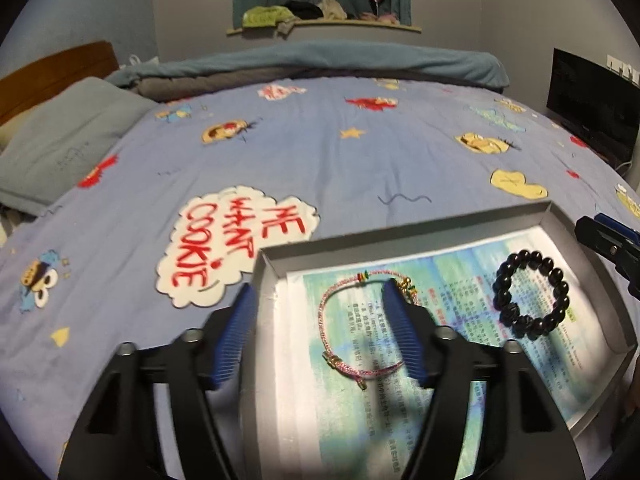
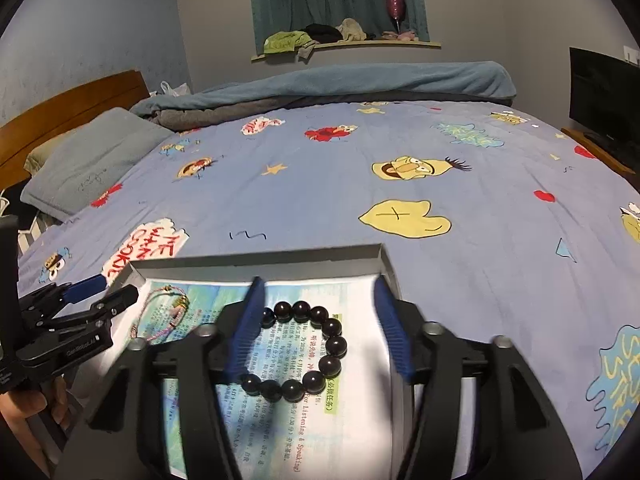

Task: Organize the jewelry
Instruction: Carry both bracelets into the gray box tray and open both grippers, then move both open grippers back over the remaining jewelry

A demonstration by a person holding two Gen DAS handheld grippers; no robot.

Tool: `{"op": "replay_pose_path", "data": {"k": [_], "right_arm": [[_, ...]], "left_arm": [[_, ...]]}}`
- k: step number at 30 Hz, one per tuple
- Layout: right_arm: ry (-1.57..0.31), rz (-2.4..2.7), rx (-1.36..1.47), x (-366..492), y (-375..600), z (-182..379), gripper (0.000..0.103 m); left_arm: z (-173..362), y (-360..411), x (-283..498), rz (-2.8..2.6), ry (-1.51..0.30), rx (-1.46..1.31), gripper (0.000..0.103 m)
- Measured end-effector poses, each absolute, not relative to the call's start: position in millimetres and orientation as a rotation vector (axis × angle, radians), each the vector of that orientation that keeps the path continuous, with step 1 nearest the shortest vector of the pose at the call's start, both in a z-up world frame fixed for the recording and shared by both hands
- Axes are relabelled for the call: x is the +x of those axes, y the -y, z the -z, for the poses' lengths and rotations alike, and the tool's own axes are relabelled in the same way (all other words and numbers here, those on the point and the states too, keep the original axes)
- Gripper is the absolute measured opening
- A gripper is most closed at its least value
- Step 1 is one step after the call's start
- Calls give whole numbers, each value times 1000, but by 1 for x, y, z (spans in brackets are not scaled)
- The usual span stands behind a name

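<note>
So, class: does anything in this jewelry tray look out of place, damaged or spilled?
Nothing stands out. The pink cord bracelet and the black bead bracelet both lie flat and apart on the printed paper inside the grey tray.

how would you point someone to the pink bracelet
On the blue cartoon bedsheet lies a shallow grey tray lined with printed paper. The pink bracelet is the thin cord loop with gold clasps, unlike the chunky black bead bracelet beside it.

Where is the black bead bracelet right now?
The black bead bracelet lies on the printed page inside the grey tray, right of the pink cord bracelet, between the right gripper's open jaws.
</note>
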State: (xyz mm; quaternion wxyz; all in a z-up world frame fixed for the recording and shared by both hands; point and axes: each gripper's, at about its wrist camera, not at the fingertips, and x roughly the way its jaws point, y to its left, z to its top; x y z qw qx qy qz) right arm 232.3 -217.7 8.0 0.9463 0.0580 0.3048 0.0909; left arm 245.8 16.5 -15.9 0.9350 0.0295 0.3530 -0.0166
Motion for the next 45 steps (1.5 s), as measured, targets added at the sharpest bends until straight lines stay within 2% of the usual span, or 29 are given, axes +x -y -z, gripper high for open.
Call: {"op": "replay_pose_path", "data": {"k": [3, 5, 18, 25, 35, 45], "right_arm": [[-595, -179, 127, 225, 220, -18, 83], [-577, -165, 132, 218, 223, -25, 98], [-553, -161, 137, 138, 239, -87, 97], [-503, -172, 122, 57, 252, -98, 97], [-557, -208, 98, -4, 262, -74, 97], [-640, -283, -23, -34, 257, -1, 97]], "left_arm": [[5, -19, 237, 11, -694, 59, 86], [-2, -21, 229, -27, -670, 57, 94], [-63, -28, 139, -18, -581, 74, 97], [-73, -34, 68, 60, -635, 65, 97], [-53, -45, -10, 90, -644, 84, 97], [7, -71, -32, 65, -700, -9, 97]]}}
